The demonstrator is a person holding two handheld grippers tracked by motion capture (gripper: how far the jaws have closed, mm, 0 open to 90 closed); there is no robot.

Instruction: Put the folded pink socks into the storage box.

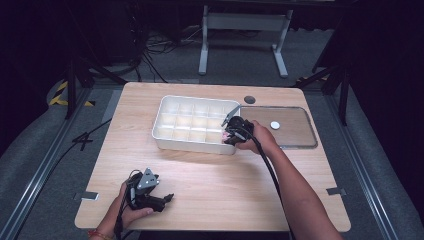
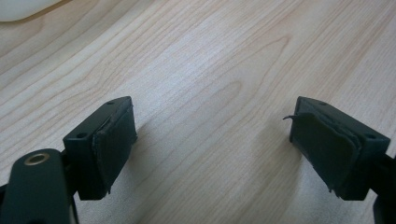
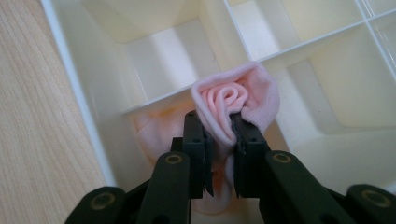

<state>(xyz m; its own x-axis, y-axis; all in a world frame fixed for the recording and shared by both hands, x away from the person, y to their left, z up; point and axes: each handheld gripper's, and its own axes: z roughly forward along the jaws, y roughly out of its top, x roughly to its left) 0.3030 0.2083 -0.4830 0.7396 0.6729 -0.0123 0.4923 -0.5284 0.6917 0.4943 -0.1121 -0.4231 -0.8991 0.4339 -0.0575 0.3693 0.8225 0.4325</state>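
Two grippers: right gripper clamped on rolled pink cloth in white divided tray; left gripper jaws apart over bare table. No readable writing.

Table is seen as light wood grain, smooth, matt. Compartment tray is made of white plastic, smooth, slightly glossy. Rolled pink cloth is read as soft knit fabric, matt, fuzzy surface. Right gripper is built of black matt plastic, brass-coloured metal screws set in it. Left gripper pads are seen as dark rubbery material, matt, edges worn and peeling. Clear lid is shown as transparent glossy plastic. Floor is covered in grey, rough-looking carpet.
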